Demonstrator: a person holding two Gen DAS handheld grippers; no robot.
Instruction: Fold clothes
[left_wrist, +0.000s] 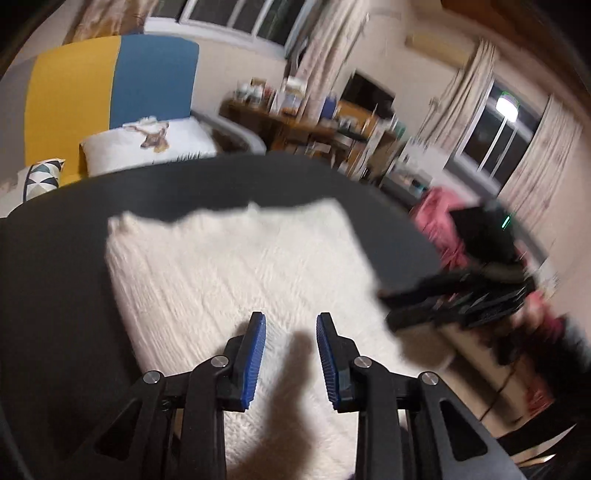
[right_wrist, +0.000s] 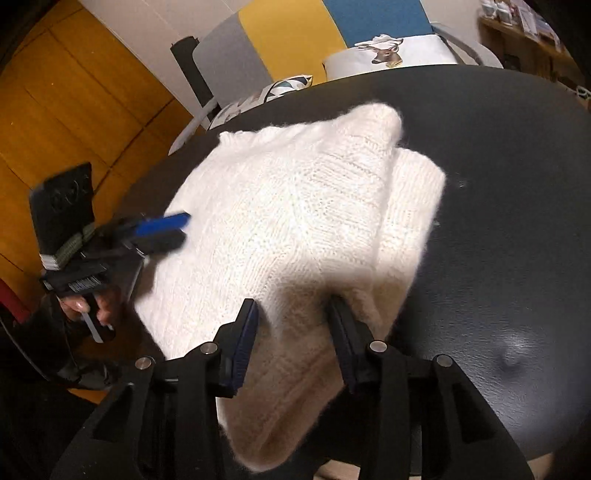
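White knitted sweater (right_wrist: 295, 206) lay folded into a thick bundle on the round black table (right_wrist: 498, 184); the left gripper (left_wrist: 291, 332) hovered above it, fingers parted and empty; the right gripper (right_wrist: 293, 314) straddled the near edge (apparently not pinching); a final tidy or lift seemed next.

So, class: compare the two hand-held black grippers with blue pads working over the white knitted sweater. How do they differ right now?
The right gripper has a fold of the white knitted sweater between its parted jaws; the left gripper has nothing between its own. The right gripper is at the sweater's near edge, while the left gripper hovers above the flat knit. Both are open, over the black round table.
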